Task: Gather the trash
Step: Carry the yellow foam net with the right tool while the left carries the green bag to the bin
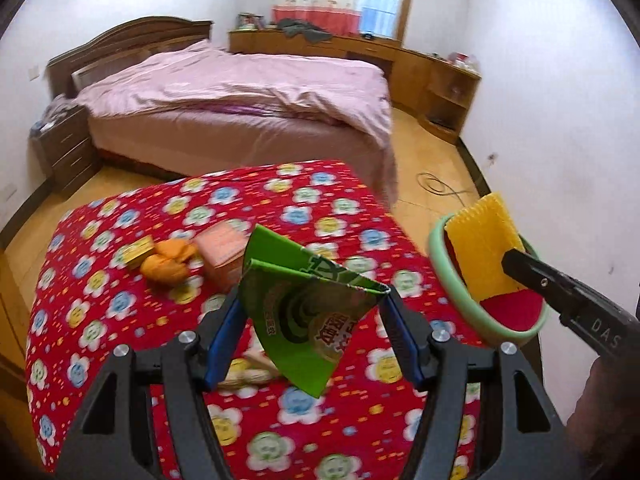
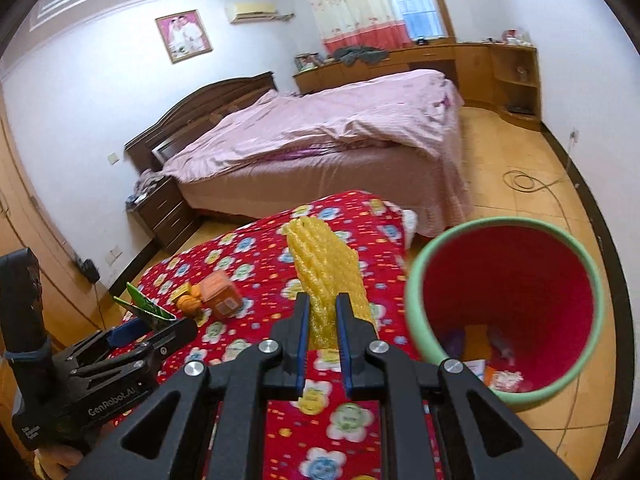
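My left gripper (image 1: pixel 314 312) is shut on a flattened green carton (image 1: pixel 304 312), its blue pads pressing both edges, above the red flowered table cover (image 1: pixel 120 320). The same carton (image 2: pixel 146 308) shows at the left of the right wrist view. My right gripper (image 2: pixel 322 316) is shut on a yellow foam net (image 2: pixel 328 272). That net (image 1: pixel 482 252) hangs over the rim of the red bin with a green rim (image 1: pixel 444 268). The bin (image 2: pixel 508 280) stands beside the table and holds some scraps.
An orange peel (image 1: pixel 170 262), a small yellow box (image 1: pixel 138 250) and a pink box (image 1: pixel 222 248) lie on the table. A bed with pink bedding (image 1: pixel 240 96) stands behind. A cable (image 2: pixel 524 182) lies on the tiled floor near the wall.
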Tool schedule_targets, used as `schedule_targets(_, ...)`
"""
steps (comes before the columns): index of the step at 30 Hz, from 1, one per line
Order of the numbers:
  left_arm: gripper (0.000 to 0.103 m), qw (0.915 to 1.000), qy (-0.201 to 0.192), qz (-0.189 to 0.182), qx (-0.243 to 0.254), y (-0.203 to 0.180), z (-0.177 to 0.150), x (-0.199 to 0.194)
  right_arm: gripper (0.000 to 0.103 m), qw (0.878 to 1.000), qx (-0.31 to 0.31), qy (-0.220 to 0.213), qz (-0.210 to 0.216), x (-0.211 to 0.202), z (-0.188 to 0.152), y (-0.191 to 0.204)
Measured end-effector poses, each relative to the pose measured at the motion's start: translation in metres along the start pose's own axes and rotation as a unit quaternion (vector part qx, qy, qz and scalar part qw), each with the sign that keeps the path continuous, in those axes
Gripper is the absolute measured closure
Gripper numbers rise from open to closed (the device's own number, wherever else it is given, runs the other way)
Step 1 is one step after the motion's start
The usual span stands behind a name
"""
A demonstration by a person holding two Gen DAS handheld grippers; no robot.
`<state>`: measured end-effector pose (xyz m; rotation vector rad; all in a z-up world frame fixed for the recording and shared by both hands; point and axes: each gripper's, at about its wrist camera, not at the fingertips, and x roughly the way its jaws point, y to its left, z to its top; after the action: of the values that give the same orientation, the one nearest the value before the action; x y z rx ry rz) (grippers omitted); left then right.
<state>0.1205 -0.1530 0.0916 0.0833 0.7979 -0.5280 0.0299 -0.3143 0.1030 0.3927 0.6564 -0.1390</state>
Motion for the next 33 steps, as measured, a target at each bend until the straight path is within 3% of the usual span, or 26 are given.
schedule_targets(5, 0.037, 0.9992, 0.009, -0.030, 0.024, -0.035, 0.011, 0.014, 0.088, 1.000, 0.018, -0.006, -0.023, -0.013, 0.000, -0.032)
schedule_targets(19, 0.037, 0.9924, 0.034, -0.069, 0.096, -0.124, 0.016, 0.074, 0.088, 0.995, 0.083, 0.003, -0.060, -0.015, -0.011, -0.121)
schedule_targets(33, 0.036, 0.9837, 0.066, -0.105, 0.129, -0.172, 0.002, 0.124, 0.088, 0.987, 0.140, 0.019, -0.079, -0.002, -0.028, -0.186)
